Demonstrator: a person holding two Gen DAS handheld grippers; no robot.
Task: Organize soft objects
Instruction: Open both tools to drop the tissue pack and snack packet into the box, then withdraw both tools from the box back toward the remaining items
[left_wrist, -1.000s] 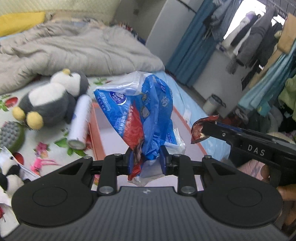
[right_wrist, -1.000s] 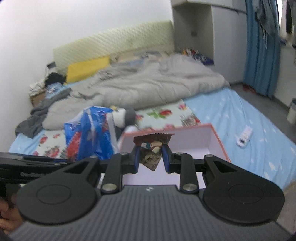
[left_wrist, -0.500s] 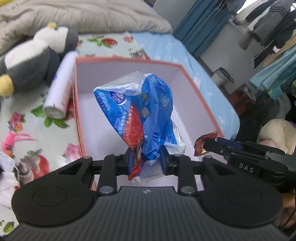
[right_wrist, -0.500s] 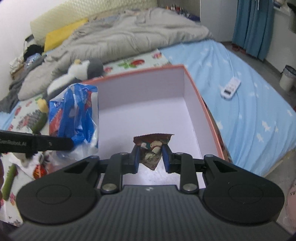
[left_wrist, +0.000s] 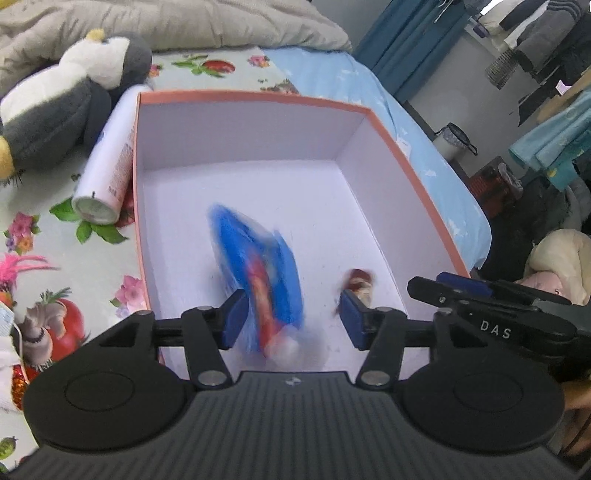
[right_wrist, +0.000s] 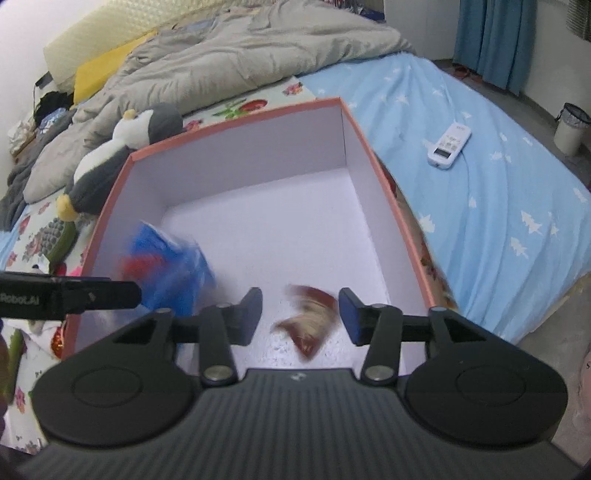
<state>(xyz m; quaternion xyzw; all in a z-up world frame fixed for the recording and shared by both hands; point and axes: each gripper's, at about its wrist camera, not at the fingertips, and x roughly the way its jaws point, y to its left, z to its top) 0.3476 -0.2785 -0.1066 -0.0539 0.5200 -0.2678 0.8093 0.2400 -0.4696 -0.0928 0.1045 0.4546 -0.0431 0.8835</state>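
An open box with an orange rim (left_wrist: 255, 99) and white inside lies on the bed; it also shows in the right wrist view (right_wrist: 236, 122). My left gripper (left_wrist: 291, 319) is open above the box's near end. A blue plastic tissue bag (left_wrist: 258, 273), blurred, drops between its jaws; it also shows in the right wrist view (right_wrist: 166, 269). My right gripper (right_wrist: 301, 315) is open above the box. A brown snack wrapper (right_wrist: 312, 319), blurred, falls between its jaws; it also shows in the left wrist view (left_wrist: 360, 282).
A plush penguin (left_wrist: 59, 99) and a white spray can (left_wrist: 109, 173) lie left of the box. A grey duvet (right_wrist: 236, 62) covers the far bed. A white remote (right_wrist: 448, 144) lies on the blue sheet at right. A bin (right_wrist: 570, 127) stands on the floor.
Both grippers have opened over the box. The blue bag and the brown wrapper have left the jaws and are falling into the box.
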